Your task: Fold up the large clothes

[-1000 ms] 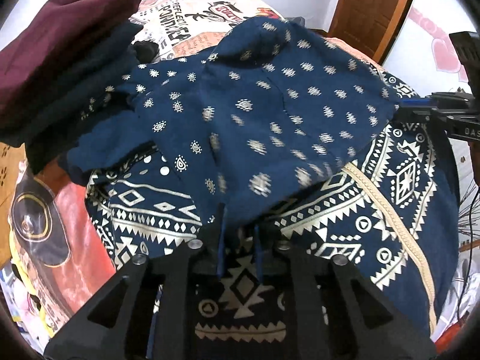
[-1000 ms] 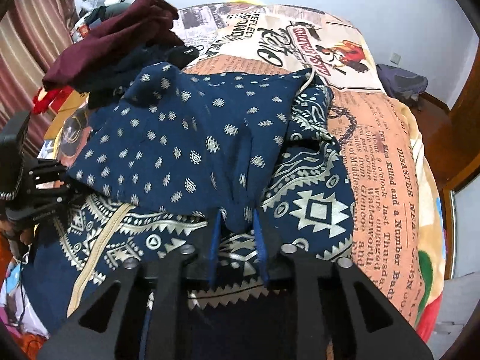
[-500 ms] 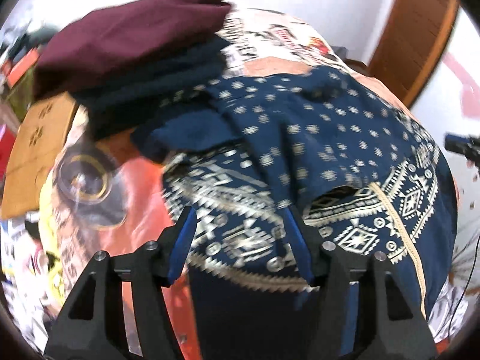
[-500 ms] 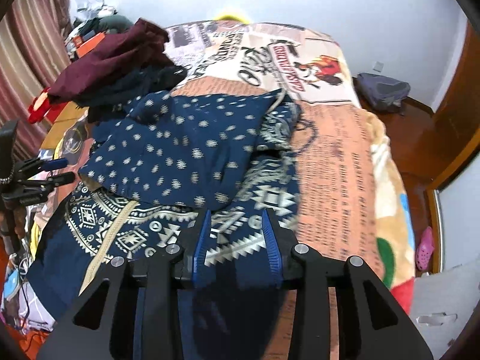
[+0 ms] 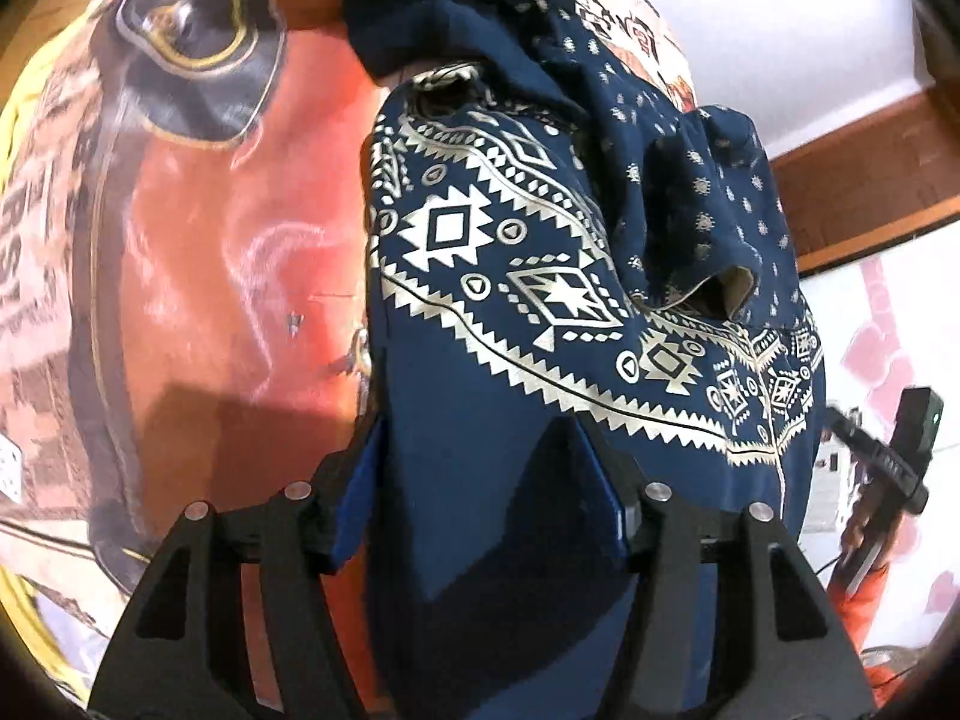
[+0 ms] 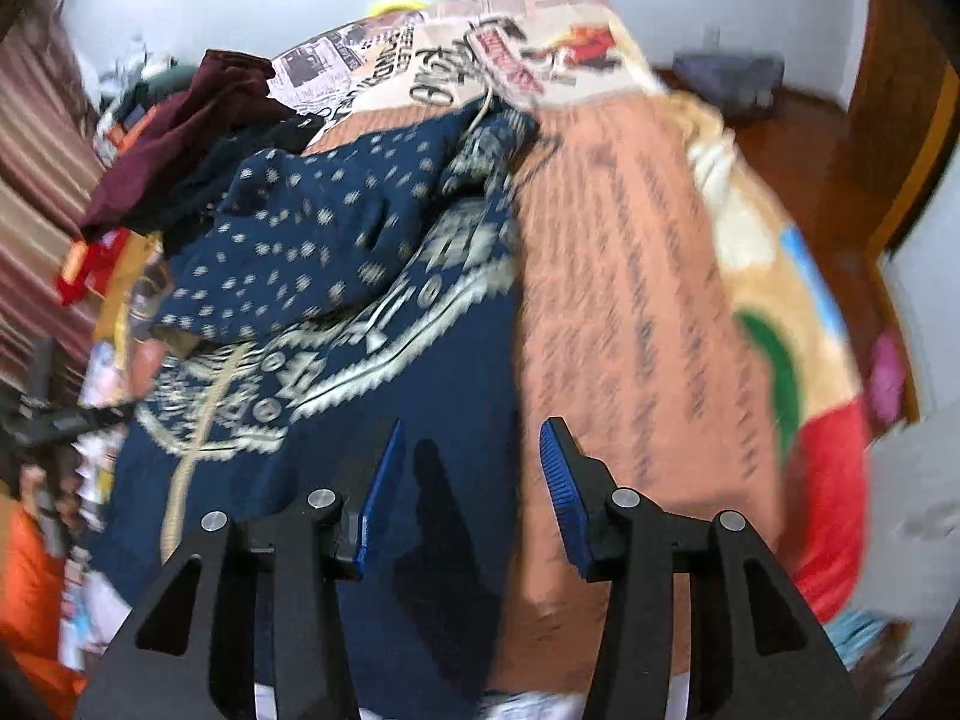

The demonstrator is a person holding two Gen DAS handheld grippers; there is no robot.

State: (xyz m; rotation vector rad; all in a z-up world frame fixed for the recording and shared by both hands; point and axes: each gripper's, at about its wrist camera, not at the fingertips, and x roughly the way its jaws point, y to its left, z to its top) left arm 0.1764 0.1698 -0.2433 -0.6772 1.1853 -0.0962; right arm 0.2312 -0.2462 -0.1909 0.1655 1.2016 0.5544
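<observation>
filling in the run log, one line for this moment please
left gripper: open over navy patterned garment | right gripper: opening, nothing between fingers | garment: partly folded on bed blanket

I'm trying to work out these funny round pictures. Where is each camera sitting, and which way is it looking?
Left wrist view: it sits on the left gripper, looking down along its two fingers, set apart, at the near end of the blue patterned garment on the printed blanket.
Right wrist view: it sits on the right gripper, jaws opening with nothing gripped, looking down the bed past the garment to a maroon pile.
Both views show the same garment and blanket; each glimpses the other gripper at its edge.
</observation>
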